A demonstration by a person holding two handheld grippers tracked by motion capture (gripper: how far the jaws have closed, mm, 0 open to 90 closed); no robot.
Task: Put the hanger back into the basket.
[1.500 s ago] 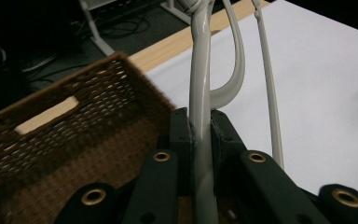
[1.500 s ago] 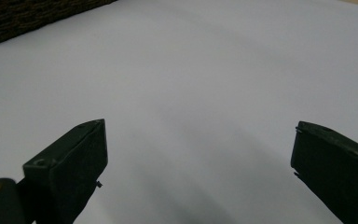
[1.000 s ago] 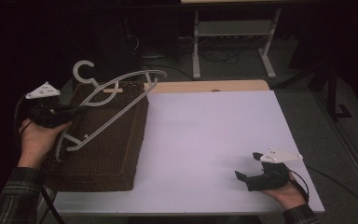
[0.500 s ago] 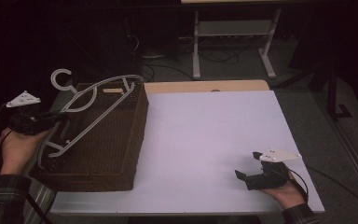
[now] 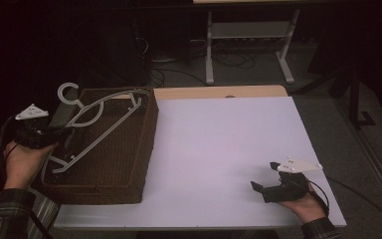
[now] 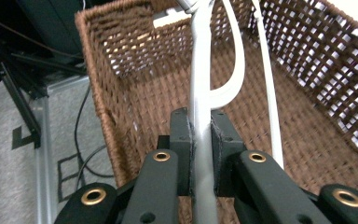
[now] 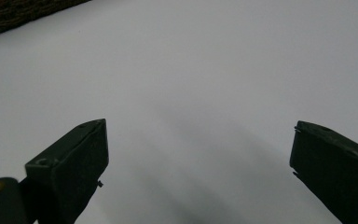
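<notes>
- Hanger (image 5: 92, 130), white plastic: lies slanted over the wicker basket (image 5: 129, 164), hook end past the basket's far left corner, lower end at the near left rim.
- Left gripper (image 6: 200, 140): jaws clamped tight on one arm of the hanger, pads pressing it from both sides; in the high view it (image 5: 54, 135) sits at the basket's left edge, held in a hand.
- Hanger in the left gripper view (image 6: 200, 79): its bars run up from the jaws across the basket's woven inside (image 6: 140, 93).
- Right gripper (image 7: 198, 154): jaws well apart, nothing between them, white table top (image 7: 191, 56) beneath.
- Right gripper in the high view (image 5: 264, 186): rests low at the table's (image 5: 219, 129) near right corner, well apart from basket and hanger.
</notes>
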